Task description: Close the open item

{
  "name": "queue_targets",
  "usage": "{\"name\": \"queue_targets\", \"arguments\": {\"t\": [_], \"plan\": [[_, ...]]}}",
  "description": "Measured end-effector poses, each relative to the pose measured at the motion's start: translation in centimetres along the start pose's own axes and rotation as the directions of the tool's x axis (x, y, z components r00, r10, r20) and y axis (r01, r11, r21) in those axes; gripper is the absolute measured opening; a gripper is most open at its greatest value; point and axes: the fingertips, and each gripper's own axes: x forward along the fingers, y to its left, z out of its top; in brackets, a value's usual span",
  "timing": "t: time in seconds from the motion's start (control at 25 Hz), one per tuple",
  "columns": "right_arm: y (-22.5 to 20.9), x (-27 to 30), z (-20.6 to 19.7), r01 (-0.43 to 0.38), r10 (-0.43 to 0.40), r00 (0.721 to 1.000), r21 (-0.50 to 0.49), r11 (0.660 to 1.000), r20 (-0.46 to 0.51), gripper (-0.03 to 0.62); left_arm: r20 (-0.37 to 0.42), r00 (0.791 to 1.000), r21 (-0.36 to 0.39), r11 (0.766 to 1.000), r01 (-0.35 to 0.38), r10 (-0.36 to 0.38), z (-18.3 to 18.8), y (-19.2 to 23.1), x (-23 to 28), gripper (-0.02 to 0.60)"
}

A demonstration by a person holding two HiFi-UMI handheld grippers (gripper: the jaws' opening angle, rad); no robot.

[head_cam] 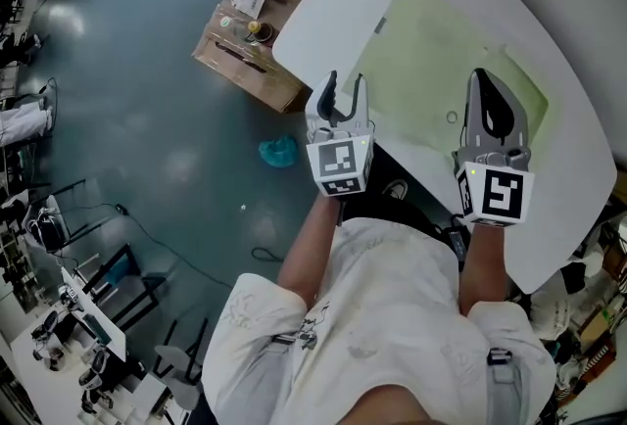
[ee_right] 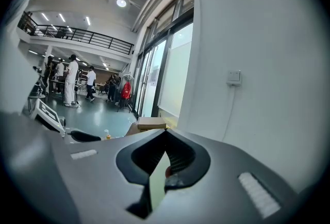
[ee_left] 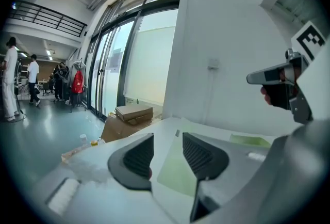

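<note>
The open item is seen in no view and is best located first, with the left gripper (head_cam: pixel 346 86) held apart and empty and the right gripper (head_cam: pixel 480 78) closed, by the green mat (head_cam: pixel 431 61).

Your counter (head_cam: pixel 333 22) is white with a curved edge. A pale green mat (head_cam: pixel 441 70) lies flat on it.

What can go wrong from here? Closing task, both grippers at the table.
1. No open item shows on the mat or table, so the grippers may head somewhere wrong.
2. Left gripper sits near the table edge and might clip it.
3. Right gripper is shut; it can push but not grab.
</note>
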Motion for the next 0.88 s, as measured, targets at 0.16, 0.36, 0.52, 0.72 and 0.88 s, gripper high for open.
{"name": "queue_targets", "arguments": {"t": [0.16,0.36,0.52,0.72,0.88], "plan": [[0.4,0.5,-0.4,-0.003,0.003,1.000,-0.005,1.000,-0.018,0.002,-0.044,0.999,-0.037,0.999,0.001,-0.003,-1.9,0.7,0.5,0.184],[0.6,1.3,-1.2,0.000,-0.001,0.999,-0.011,1.000,-0.042,0.002,-0.090,0.996,-0.147,0.989,0.009,-0.022,-4.2,0.9,1.5,0.192],[0.9,1.5,-1.9,0.006,-0.007,0.998,-0.017,1.000,-0.059,0.002,-0.116,0.992,-0.209,0.978,0.024,-0.049,-6.1,0.8,1.9,0.192],[0.9,1.9,-2.4,0.015,-0.016,0.997,-0.021,1.000,-0.074,0.002,-0.136,0.988,-0.247,0.968,0.036,-0.072,-7.4,0.7,2.6,0.192],[0.8,2.2,-2.8,0.023,-0.025,0.996,-0.024,0.999,-0.083,0.002,-0.154,0.983,-0.294,0.955,0.051,-0.100,-8.5,0.3,3.2,0.192]]}}
